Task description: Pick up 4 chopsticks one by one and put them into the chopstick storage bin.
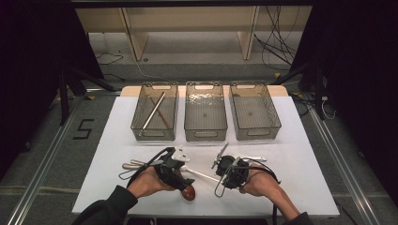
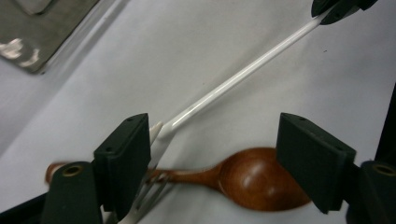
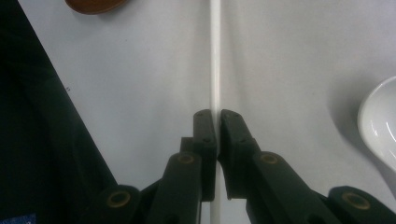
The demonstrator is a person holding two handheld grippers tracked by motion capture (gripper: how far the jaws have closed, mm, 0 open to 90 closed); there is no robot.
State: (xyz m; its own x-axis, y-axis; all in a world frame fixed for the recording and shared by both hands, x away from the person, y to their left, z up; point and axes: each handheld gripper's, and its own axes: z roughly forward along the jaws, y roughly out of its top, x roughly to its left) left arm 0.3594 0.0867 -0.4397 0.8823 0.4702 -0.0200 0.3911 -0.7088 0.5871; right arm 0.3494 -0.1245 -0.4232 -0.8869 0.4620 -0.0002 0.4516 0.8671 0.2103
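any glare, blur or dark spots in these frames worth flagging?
High view: dim overall, black surrounds, table evenly lit, bins readable. Left gripper view: glare streak along the white stick, near jaws soft, wooden spoon shiny but sharp enough. Right gripper view: heavy dark mass at left, jaws soft, white spoon bowl cut by the edge.

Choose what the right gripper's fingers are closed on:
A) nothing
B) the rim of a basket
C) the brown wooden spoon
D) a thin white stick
D: in the right gripper view, the right gripper pinches the thin white stick, which runs up between its fingers.
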